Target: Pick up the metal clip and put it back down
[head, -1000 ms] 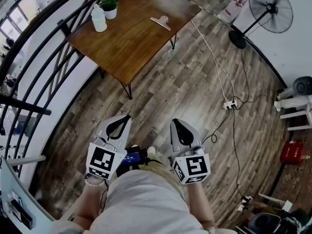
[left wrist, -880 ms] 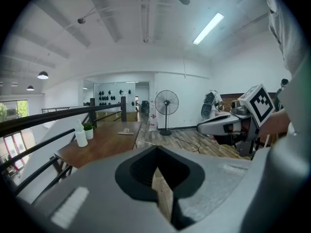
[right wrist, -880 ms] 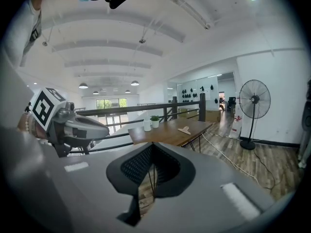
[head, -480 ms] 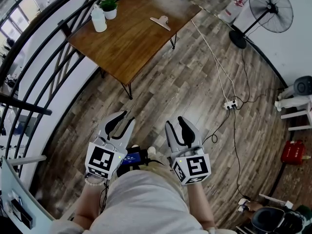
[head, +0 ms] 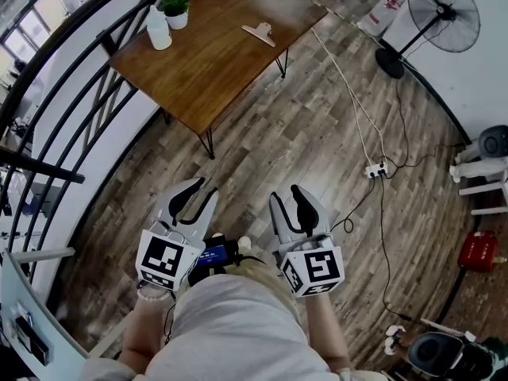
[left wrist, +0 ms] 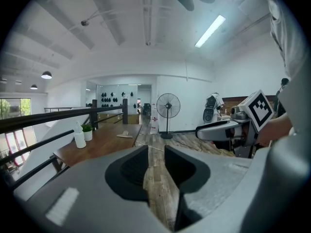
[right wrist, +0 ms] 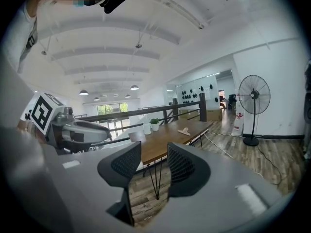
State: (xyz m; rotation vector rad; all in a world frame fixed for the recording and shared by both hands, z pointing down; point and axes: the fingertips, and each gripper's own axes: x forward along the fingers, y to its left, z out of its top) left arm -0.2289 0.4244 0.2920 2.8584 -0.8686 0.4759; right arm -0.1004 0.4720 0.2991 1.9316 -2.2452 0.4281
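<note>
Task not yet begun, as we read it. The metal clip [head: 259, 32] lies flat on the wooden table [head: 206, 86], upper centre of the head view, near the table's right edge. It is well apart from both grippers, which sit low in the frame's centre over the plank floor [head: 317, 133], close to the person's body.

Left gripper [head: 200, 194]: jaws apart, only floor showing between them. Right gripper [head: 287, 201]: jaws have just been opening and now stand wide, nothing between them.

All steps remain: reach the table, grasp, lift, set back down.

The clip looks pale and metallic, with one broad flat end narrowing to a shorter part. It is too small here for finer detail. A white bottle [head: 159, 28] and a potted plant [head: 175, 8] stand at the table's upper-left end, well apart from the clip.
</note>
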